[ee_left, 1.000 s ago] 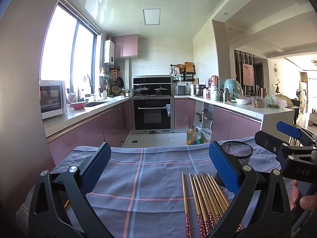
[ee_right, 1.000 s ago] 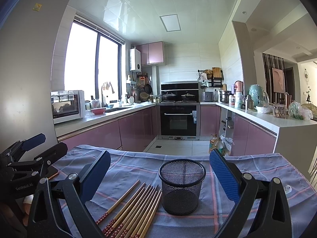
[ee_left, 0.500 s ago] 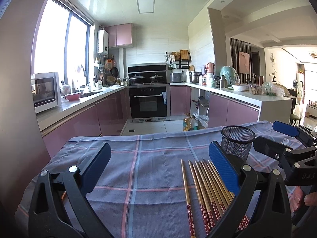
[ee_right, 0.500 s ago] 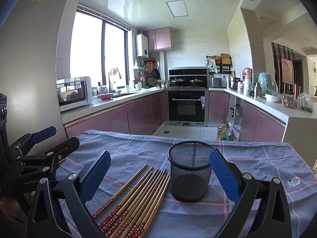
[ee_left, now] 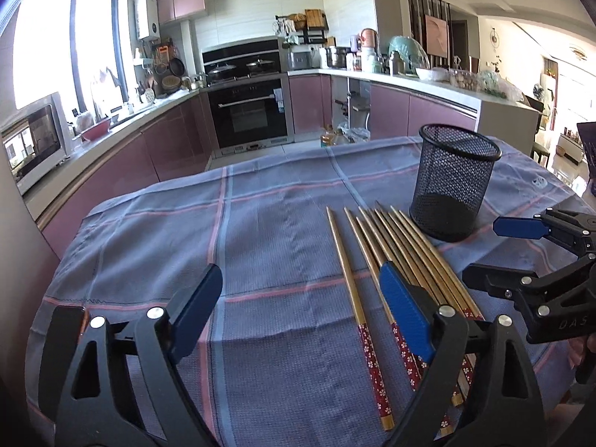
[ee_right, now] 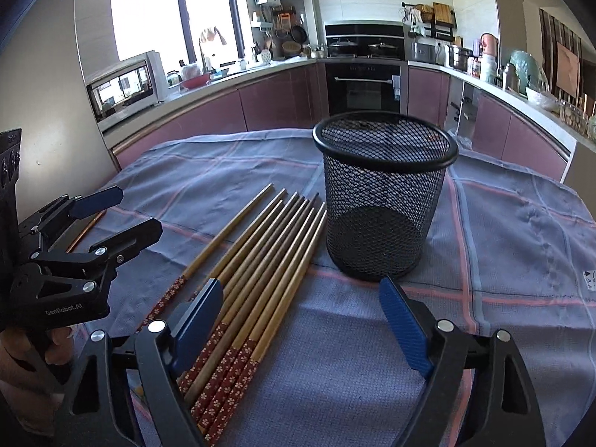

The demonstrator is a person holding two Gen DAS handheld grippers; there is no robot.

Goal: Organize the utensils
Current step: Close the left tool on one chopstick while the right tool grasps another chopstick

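bright daylight from blown-out window (ee_left: 44, 48) — sharp frames; fisheye-bent, dark edges

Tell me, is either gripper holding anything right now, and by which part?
Nothing held. Left gripper and right gripper are both open above the chopsticks.

Both views have tipped downward: the ceiling that filled the top of the earlier pictures is nearly out of sight, and the cloth-covered desk (ee_left: 260, 246) now fills most of each picture. The left gripper (ee_left: 301, 309) has come down and closer to the chopsticks (ee_left: 376, 260), its right jaw now over their middle rather than near their patterned ends. The right gripper (ee_right: 301, 309) has dropped toward the mesh cup (ee_right: 383, 201), which looms much larger, and its left jaw now overlaps the chopsticks. Both pairs of jaws have just been closing a little, with nothing between them, though whether they touch anything is hard to judge.
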